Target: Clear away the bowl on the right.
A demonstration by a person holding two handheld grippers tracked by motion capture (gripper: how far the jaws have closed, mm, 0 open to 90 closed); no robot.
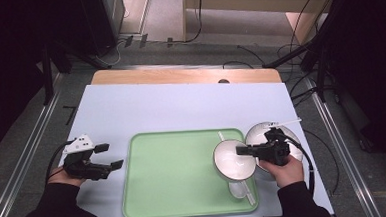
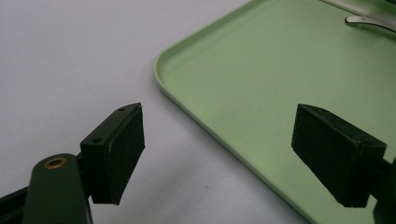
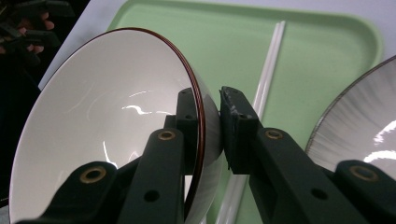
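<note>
Right gripper (image 1: 242, 150) jaws are clamped on the rim of a white, brown-edged ceramic bowl (image 1: 232, 159) — held tilted above the pale green plastic tray (image 1: 169, 175); left gripper (image 1: 109, 156) is held wide open, empty — beside the tray.

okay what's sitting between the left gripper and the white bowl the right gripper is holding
In the high view, bare green tray lies between the left gripper and the white bowl, plus a strip of table.
</note>
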